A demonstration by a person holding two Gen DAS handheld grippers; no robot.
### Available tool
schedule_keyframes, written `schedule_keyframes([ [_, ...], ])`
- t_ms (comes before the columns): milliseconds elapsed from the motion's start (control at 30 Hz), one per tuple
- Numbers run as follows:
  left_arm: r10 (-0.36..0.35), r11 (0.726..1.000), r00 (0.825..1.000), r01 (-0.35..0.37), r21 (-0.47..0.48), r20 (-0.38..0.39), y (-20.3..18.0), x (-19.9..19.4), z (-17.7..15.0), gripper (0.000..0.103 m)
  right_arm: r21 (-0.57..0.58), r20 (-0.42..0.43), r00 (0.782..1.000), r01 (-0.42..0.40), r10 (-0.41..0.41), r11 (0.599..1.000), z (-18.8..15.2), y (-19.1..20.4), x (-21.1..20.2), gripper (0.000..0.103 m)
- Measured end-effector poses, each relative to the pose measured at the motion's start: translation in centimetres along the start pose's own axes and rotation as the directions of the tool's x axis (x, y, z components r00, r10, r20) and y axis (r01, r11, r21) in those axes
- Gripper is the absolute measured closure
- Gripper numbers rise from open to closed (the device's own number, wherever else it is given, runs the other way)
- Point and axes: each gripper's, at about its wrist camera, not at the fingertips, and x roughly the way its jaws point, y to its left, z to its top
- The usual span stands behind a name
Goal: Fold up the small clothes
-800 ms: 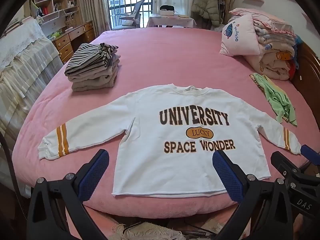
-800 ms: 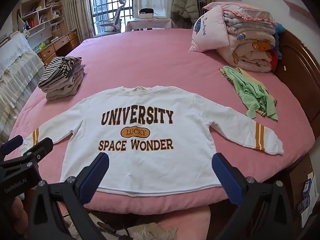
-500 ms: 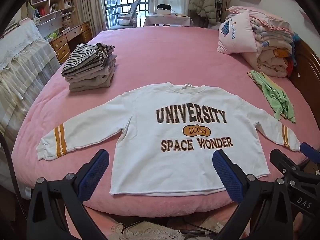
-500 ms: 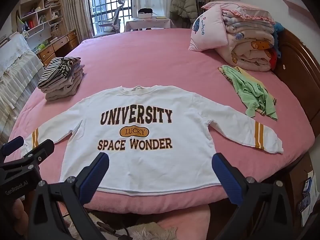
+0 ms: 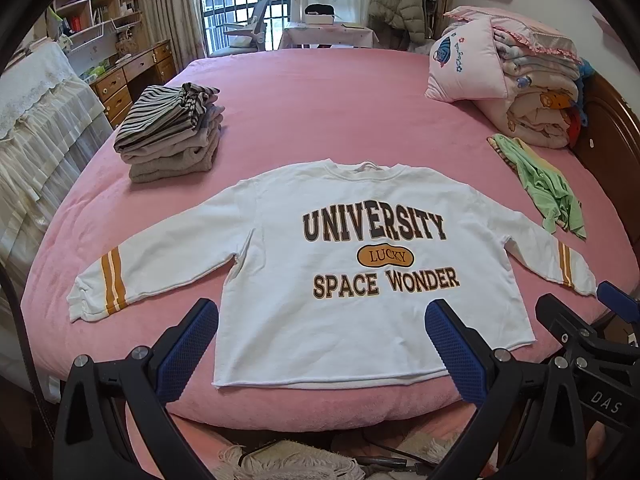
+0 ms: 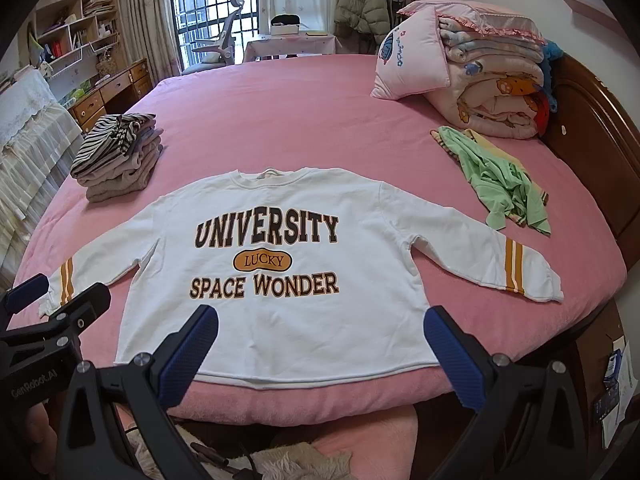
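On pink bed (image 5: 320,92), one white sweatshirt (image 5: 340,272), one folded stack (image 5: 170,136), one green garment (image 5: 548,188)

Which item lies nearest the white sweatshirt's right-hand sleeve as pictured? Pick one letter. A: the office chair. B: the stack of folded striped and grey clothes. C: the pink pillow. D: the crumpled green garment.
D: the crumpled green garment lies on the pink bed just beyond that sleeve of the white sweatshirt, while the folded stack sits on the opposite side.

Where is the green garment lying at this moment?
In both views the green garment lies crumpled on the pink bed, right of the white sweatshirt, before the folded blankets.
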Motion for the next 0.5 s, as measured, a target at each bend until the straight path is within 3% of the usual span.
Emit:
schedule_keyframes([
  [500, -0.024, 1.000, 1.000, 0.025, 0.018, -0.016, -0.62, 0.06, -0.15, 0.000, 0.008, -0.012, 1.000, -0.002, 0.002, 1.000, -0.30, -0.19, 0.29, 0.000],
])
